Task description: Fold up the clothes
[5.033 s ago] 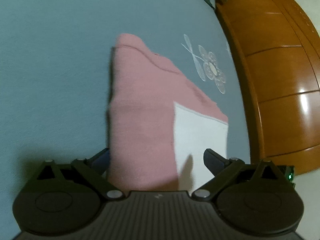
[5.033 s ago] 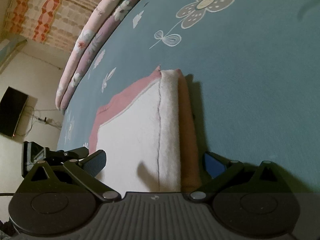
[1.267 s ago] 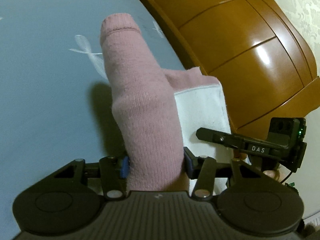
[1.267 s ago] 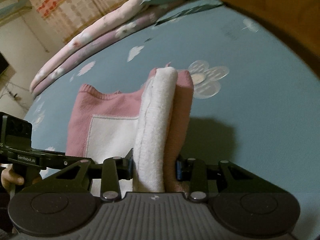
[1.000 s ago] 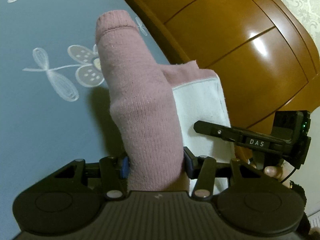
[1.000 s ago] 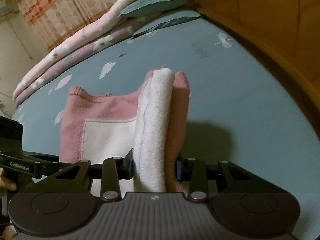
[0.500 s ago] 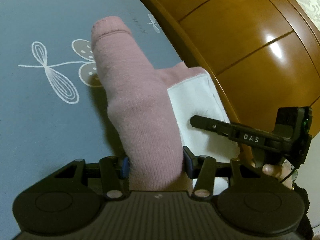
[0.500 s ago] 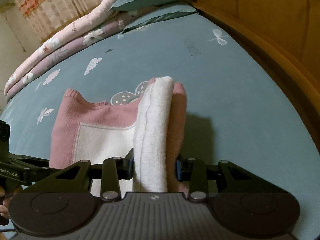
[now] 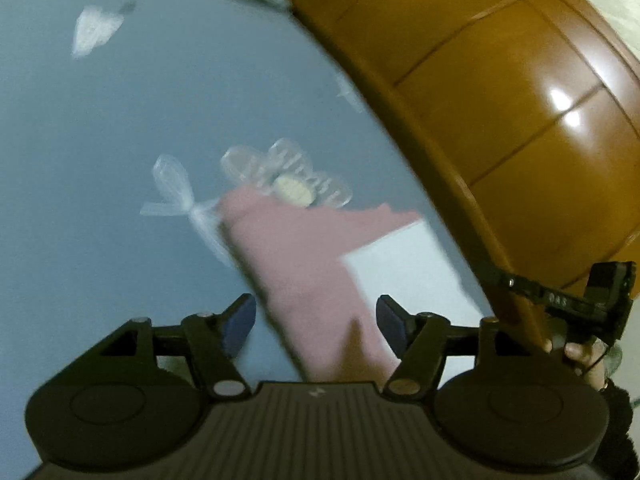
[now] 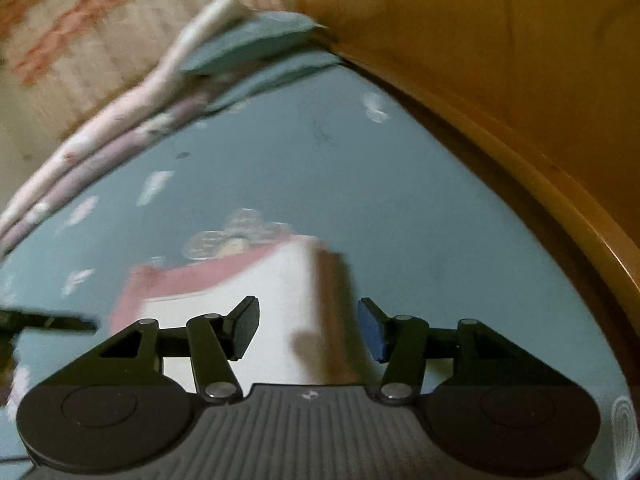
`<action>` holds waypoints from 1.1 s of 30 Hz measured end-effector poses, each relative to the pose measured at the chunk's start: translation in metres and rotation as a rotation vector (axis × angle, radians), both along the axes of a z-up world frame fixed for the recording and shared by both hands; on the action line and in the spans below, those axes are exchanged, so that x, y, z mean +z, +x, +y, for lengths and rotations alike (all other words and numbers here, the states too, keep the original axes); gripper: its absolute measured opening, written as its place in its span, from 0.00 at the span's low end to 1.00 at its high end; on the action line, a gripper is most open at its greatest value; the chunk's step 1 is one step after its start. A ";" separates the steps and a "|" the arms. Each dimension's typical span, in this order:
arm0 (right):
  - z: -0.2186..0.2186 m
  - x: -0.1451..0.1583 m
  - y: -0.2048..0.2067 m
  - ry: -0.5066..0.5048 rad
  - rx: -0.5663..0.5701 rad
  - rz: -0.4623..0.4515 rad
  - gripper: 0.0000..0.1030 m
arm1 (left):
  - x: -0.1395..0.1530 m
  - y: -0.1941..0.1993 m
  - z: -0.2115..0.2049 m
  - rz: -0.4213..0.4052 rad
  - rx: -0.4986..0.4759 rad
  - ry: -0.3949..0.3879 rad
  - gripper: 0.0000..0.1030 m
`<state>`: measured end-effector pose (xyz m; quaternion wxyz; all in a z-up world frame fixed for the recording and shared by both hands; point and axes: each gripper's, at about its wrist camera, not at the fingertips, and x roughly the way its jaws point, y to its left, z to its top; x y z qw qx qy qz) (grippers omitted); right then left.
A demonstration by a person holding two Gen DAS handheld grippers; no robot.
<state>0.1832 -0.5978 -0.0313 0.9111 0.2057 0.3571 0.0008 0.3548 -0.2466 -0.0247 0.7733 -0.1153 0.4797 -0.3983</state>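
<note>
A folded pink and white knitted garment [image 9: 308, 264] lies flat on the blue flowered bedsheet [image 9: 100, 168]. My left gripper [image 9: 316, 318] hovers over its near pink edge; its jaws are opening, and the pads stand clear of the cloth below. In the right wrist view the same garment [image 10: 272, 292] shows its white panel and a folded right edge. My right gripper [image 10: 308, 326] is above that edge, jaws opening, pads apart from the fabric. Both views are blurred by motion.
A glossy wooden headboard [image 9: 500, 112] curves along the right of the bed. Stacked pillows and quilts [image 10: 172, 80] lie at the far end. The other gripper and the person's hand [image 9: 576, 352] show at the right of the left wrist view.
Both grippers have let go of the garment's edges and opened. The cloth, held up before, now lies flat on the sheet. Both grippers have pulled back a little.
</note>
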 end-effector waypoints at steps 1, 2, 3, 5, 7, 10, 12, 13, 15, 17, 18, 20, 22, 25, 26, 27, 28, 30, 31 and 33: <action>0.008 0.003 -0.003 0.023 0.044 -0.016 0.66 | 0.008 -0.001 -0.005 -0.025 -0.025 -0.009 0.69; 0.016 0.005 -0.006 0.044 0.089 -0.028 0.68 | 0.011 -0.006 -0.014 -0.042 -0.064 -0.025 0.71; 0.022 0.002 -0.008 0.051 0.126 -0.025 0.68 | 0.013 -0.010 -0.027 -0.056 -0.101 -0.036 0.74; 0.033 -0.010 -0.007 0.024 0.172 0.012 0.68 | 0.009 -0.023 -0.043 -0.078 -0.169 -0.038 0.77; 0.034 -0.029 -0.007 -0.041 0.170 0.052 0.66 | -0.002 -0.030 -0.058 -0.083 -0.213 -0.015 0.77; 0.029 -0.045 -0.015 -0.125 0.198 0.012 0.59 | -0.024 -0.032 -0.071 -0.110 -0.247 0.022 0.77; 0.028 -0.048 -0.021 -0.162 0.215 -0.017 0.53 | -0.027 -0.039 -0.063 -0.150 -0.275 0.028 0.78; 0.029 -0.046 -0.022 -0.172 0.214 -0.015 0.52 | -0.023 -0.041 -0.062 -0.156 -0.285 0.037 0.78; 0.031 -0.037 -0.023 -0.175 0.195 -0.008 0.52 | -0.013 -0.047 -0.058 -0.178 -0.301 0.065 0.77; 0.036 -0.026 -0.026 -0.186 0.177 -0.007 0.54 | -0.001 -0.054 -0.056 -0.210 -0.317 0.083 0.77; 0.040 -0.025 -0.030 -0.201 0.181 -0.006 0.54 | 0.002 -0.057 -0.053 -0.222 -0.325 0.075 0.77; 0.049 -0.023 -0.037 -0.230 0.188 -0.003 0.54 | 0.001 -0.059 -0.055 -0.218 -0.336 0.055 0.78; 0.052 -0.028 -0.041 -0.239 0.184 0.014 0.54 | -0.007 -0.059 -0.060 -0.203 -0.343 0.057 0.78; 0.046 -0.042 -0.046 -0.212 0.145 0.025 0.50 | -0.024 -0.059 -0.063 -0.194 -0.347 0.083 0.78; 0.045 -0.042 -0.050 -0.194 0.130 0.017 0.49 | -0.023 -0.060 -0.062 -0.198 -0.349 0.079 0.79; 0.045 -0.037 -0.053 -0.184 0.114 0.006 0.49 | -0.021 -0.060 -0.063 -0.194 -0.352 0.086 0.79; 0.049 -0.030 -0.057 -0.188 0.105 -0.012 0.50 | -0.020 -0.059 -0.063 -0.190 -0.355 0.091 0.79; 0.059 -0.017 -0.065 -0.192 0.114 -0.052 0.50 | -0.018 -0.058 -0.062 -0.181 -0.357 0.096 0.79; 0.064 -0.011 -0.069 -0.193 0.124 -0.073 0.51 | -0.018 -0.057 -0.062 -0.176 -0.356 0.095 0.79; 0.073 -0.011 -0.072 -0.203 0.143 -0.067 0.51 | -0.019 -0.057 -0.061 -0.167 -0.348 0.084 0.81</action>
